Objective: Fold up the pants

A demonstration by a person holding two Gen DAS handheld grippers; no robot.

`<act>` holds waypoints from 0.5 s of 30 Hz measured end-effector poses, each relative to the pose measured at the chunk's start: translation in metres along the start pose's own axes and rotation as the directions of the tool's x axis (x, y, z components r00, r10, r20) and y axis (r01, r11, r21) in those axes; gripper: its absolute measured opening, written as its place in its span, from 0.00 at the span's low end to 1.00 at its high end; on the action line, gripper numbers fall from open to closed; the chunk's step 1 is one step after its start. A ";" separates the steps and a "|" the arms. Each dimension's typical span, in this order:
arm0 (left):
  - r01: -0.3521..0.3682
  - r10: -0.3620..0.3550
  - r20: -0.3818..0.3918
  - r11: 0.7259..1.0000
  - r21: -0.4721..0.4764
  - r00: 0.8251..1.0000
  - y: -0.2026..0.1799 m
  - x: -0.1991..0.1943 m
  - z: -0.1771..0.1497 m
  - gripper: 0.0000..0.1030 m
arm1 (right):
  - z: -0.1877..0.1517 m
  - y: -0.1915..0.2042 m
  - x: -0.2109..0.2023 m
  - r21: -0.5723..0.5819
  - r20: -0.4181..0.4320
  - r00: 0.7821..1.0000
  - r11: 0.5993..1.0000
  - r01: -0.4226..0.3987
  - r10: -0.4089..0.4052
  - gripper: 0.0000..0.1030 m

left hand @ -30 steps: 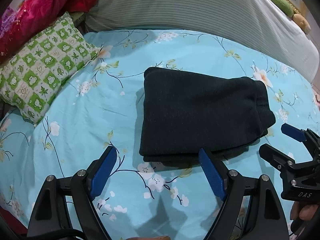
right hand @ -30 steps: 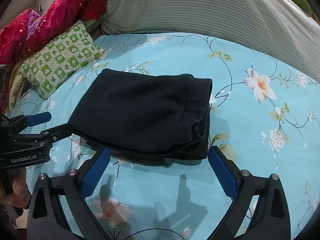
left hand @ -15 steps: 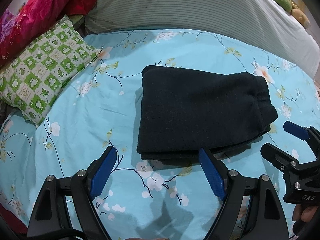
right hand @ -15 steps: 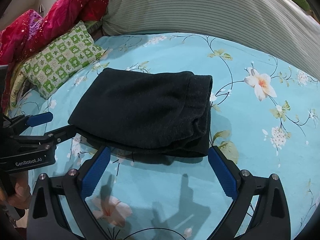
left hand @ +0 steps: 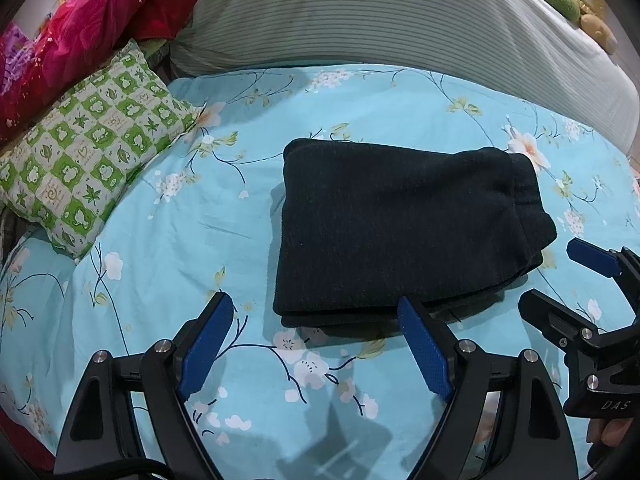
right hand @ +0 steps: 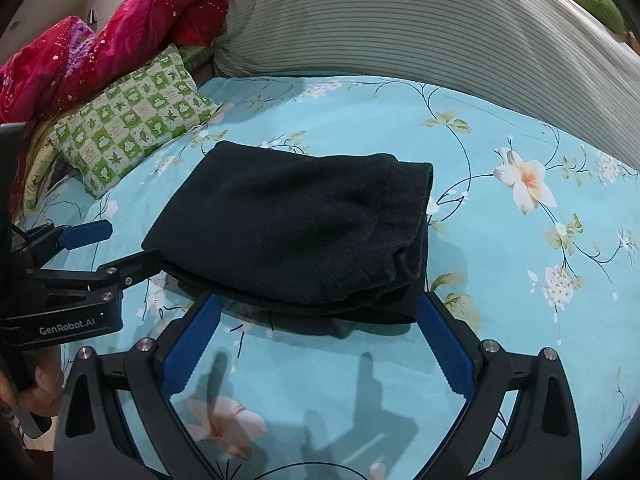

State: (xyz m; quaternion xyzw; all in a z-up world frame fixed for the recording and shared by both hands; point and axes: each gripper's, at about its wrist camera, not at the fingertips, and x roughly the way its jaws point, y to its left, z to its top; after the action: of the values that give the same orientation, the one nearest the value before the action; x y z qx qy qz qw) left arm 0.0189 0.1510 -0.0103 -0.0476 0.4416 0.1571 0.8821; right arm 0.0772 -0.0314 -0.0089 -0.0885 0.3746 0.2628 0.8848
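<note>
The black pants [left hand: 400, 228] lie folded in a thick rectangular stack on the blue floral bedsheet [left hand: 168, 248]; they also show in the right wrist view [right hand: 296, 232]. My left gripper [left hand: 316, 312] is open and empty, just short of the stack's near edge. My right gripper [right hand: 316, 312] is open and empty, near the stack's near edge. Each gripper shows in the other's view: the right one [left hand: 556, 276] at the stack's right, the left one [right hand: 120, 248] at its left corner.
A green-and-white checked pillow [left hand: 84, 156] lies at the left. Red and pink bedding [left hand: 80, 32] is piled behind it. A large striped grey bolster [left hand: 400, 20] runs along the back of the bed.
Both grippers have drawn back slightly from the folded pants. The pants have not moved.
</note>
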 end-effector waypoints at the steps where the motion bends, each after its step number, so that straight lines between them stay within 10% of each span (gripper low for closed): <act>1: 0.001 -0.001 -0.001 1.000 0.000 1.000 0.000 0.000 0.000 0.82 | 0.000 0.000 0.000 -0.001 0.000 1.000 1.000 0.001 -0.001 0.95; 15: 0.004 -0.004 -0.010 1.000 0.002 1.000 0.001 0.003 0.000 0.83 | 0.000 0.001 0.001 -0.002 0.001 1.000 1.000 -0.001 0.001 0.95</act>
State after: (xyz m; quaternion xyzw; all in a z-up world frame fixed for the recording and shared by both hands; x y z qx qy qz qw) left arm 0.0201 0.1521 -0.0126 -0.0482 0.4462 0.1546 0.8801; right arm 0.0773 -0.0299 -0.0097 -0.0890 0.3739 0.2635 0.8848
